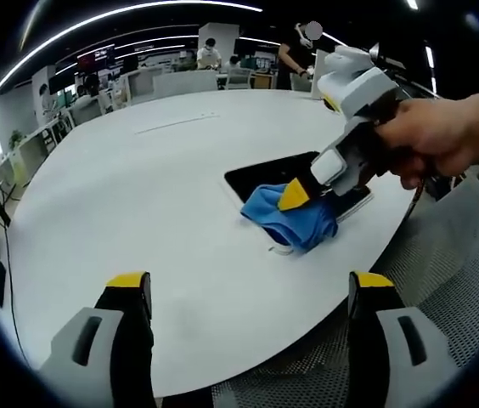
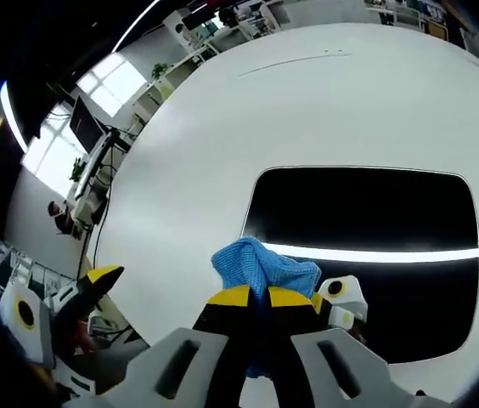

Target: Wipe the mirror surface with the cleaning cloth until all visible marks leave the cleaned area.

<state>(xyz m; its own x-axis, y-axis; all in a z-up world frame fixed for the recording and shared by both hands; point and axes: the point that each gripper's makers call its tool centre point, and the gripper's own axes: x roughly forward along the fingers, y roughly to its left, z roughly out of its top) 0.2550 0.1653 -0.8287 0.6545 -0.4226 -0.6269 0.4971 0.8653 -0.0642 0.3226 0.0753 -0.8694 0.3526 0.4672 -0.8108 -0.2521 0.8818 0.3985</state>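
A dark rectangular mirror (image 2: 367,212) lies flat on the white table (image 2: 222,136) and reflects a bright ceiling light strip. My right gripper (image 2: 259,297) is shut on a blue cleaning cloth (image 2: 261,268), which rests on the mirror's near left part. In the left gripper view the mirror (image 1: 269,174) lies at the table's right edge, the blue cloth (image 1: 295,221) bunched on it under the right gripper (image 1: 295,195), held by a person's hand (image 1: 443,136). My left gripper (image 1: 252,293) is open above the table's near edge, away from the cloth.
A grey mesh chair (image 1: 452,272) stands at the table's right edge. Desks, monitors and people stand beyond the far side of the table (image 1: 180,76). The left gripper's yellow tip (image 2: 99,276) shows at the lower left of the right gripper view.
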